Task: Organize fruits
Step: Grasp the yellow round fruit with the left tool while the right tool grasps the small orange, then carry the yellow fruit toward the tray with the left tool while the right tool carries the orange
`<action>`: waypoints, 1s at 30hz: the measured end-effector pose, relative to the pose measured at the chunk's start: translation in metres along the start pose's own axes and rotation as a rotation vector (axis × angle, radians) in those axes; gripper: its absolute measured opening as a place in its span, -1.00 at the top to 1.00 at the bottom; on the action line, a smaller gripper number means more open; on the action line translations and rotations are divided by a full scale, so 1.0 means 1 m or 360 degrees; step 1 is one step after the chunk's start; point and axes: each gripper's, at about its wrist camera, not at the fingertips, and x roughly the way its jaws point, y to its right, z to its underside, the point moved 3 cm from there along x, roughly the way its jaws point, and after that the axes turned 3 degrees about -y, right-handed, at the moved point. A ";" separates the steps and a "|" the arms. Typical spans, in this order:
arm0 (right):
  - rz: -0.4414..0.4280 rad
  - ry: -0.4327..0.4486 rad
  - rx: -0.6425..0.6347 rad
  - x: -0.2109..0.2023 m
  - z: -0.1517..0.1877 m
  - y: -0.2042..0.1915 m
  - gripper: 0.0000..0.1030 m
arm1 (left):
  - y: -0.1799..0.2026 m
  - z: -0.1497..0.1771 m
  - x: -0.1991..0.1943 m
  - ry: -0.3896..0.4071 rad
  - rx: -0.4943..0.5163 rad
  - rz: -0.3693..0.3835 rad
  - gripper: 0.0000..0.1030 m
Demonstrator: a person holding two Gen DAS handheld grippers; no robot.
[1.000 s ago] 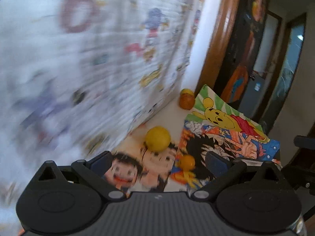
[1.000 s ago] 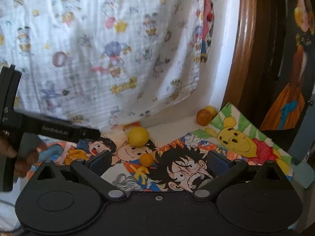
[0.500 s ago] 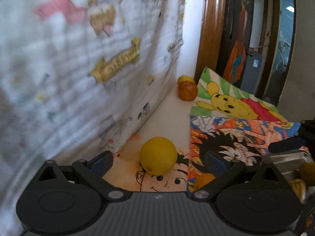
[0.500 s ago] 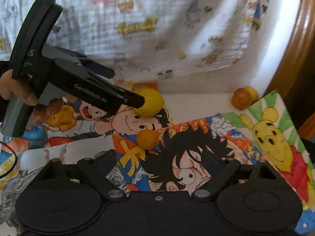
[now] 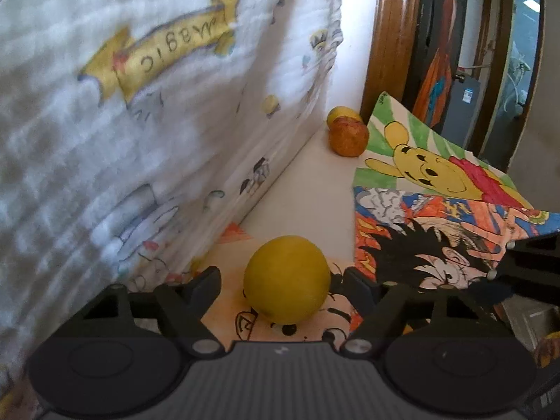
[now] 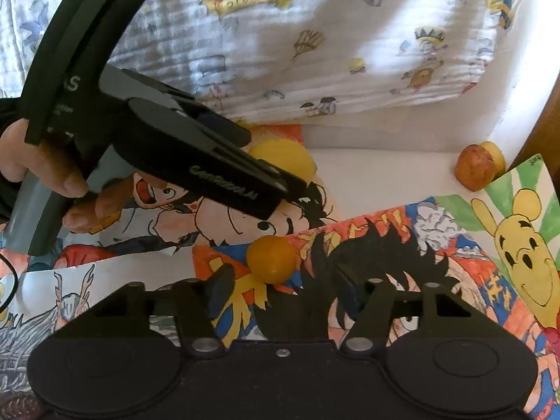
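Left wrist view: left gripper [image 5: 281,281] spread wide, nothing clamped yet, yellow fruit [image 5: 287,279] sitting right btwn the fingers, not touching either that can be seen. Fruit on cartoon drawing [image 5: 231,309], just beside hanging printed cloth [image 5: 157,112]. Prob. firm, smooth-skinned, light; round so apt to roll or squirt out. Best to pinch across widest part, pads level w/ the middle, gentle squeeze. Beyond yellow fruit, far along the cloth's foot: reddish-orange fruit [image 5: 348,136] w/ a second yellow one [image 5: 341,113] touching behind it, by wooden door frame [image 5: 388,35]. Right of yellow fruit, at frame edge: bit of metal tray [image 5: 530,318], something orange at its edge; contents too cut off to tell.

Right wrist view: right gripper [image 6: 283,285] also spread, empty; small orange fruit [image 6: 271,259] just ahead, nearer the left finger, on the bright manga sheet [image 6: 385,245]. Small, prob. light, smooth; centre first, then grip at equator. Past small orange fruit: left gripper's fingers straddling yellow fruit, hand [image 6: 38,161] on its handle. Reddish pair far right of it at the wall corner. No container visible here.
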 end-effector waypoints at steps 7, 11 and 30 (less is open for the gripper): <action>-0.0038 -0.0006 0.0008 0.011 -0.003 0.001 0.00 | -0.003 -0.002 0.012 -0.0051 -0.0029 0.0036 -0.31; -0.0054 -0.0007 0.0019 0.015 -0.003 0.001 0.11 | -0.005 -0.001 0.012 -0.0049 -0.0045 0.0055 -0.29; -0.0053 0.0000 0.0067 0.008 -0.002 -0.004 0.30 | -0.003 0.005 0.002 -0.0054 -0.0088 0.0072 -0.15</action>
